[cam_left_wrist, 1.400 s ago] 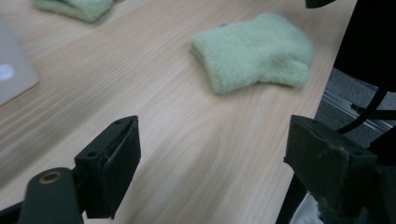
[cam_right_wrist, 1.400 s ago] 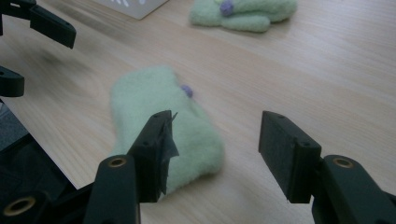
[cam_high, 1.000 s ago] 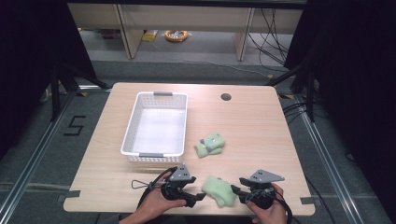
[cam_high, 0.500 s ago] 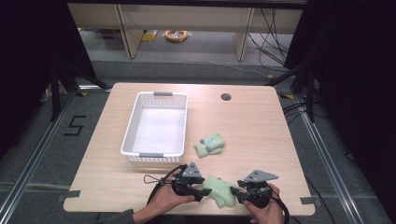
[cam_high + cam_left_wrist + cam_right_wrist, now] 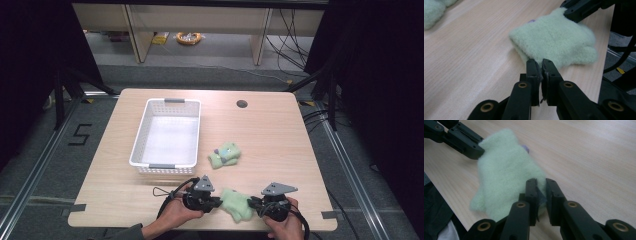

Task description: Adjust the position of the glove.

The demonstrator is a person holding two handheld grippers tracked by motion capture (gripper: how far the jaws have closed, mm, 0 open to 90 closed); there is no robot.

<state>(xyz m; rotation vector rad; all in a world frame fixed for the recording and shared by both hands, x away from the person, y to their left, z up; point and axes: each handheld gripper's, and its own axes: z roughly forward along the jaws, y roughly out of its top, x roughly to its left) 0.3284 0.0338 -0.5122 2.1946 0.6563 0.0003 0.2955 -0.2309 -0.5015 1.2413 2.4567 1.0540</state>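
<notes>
We see a pale green fleece mitten lying flat on the wooden table, near its front edge, between the two hand-held tools. The left gripper has just been closing and now pinches one edge of the mitten, its jaws nearly together with a fold of fleece between them. The right gripper has just been closing too and clamps the opposite edge the same way. In the high view we find the left gripper and the right gripper touching either end of the mitten. A second green mitten lies farther back, just beside the white basket.
</notes>
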